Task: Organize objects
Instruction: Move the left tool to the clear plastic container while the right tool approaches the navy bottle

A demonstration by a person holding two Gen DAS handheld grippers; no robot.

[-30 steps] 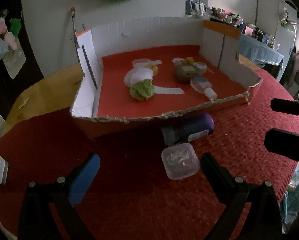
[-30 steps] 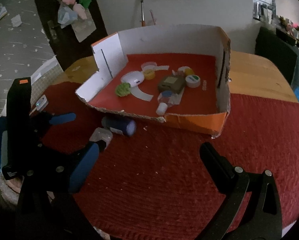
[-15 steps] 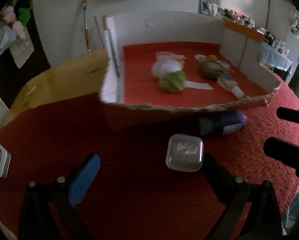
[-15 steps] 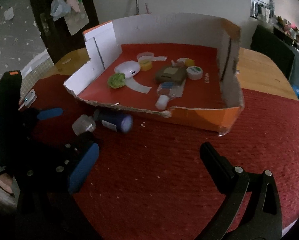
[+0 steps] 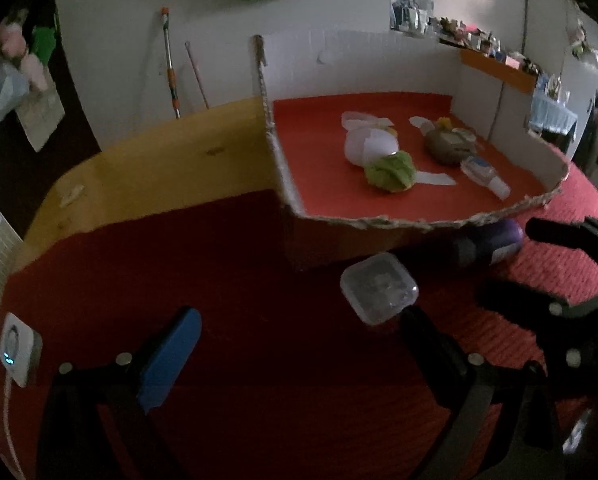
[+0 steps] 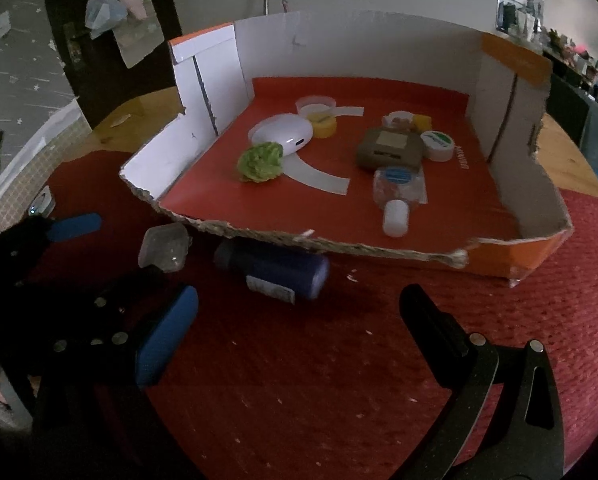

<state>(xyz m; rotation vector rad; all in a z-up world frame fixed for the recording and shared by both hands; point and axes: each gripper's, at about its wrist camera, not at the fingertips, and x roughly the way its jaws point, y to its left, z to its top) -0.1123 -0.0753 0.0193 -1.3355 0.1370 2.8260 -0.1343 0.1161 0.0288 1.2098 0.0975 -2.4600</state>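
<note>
On the table (image 6: 379,360) the box (image 6: 519,248) already holds most items, while the bottle (image 6: 275,270) and clear case (image 6: 165,246) lie outside at its front wall, both grippers, left (image 5: 299,346) and right (image 6: 299,320), with fingers spread and empty.

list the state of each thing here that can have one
left tool: open, empty
right tool: open, empty
clear lidded box: closed, on the cloth outside the cardboard tray
purple bottle: lying on its side
small clear bottle: capped, lying flat in the tray
</note>
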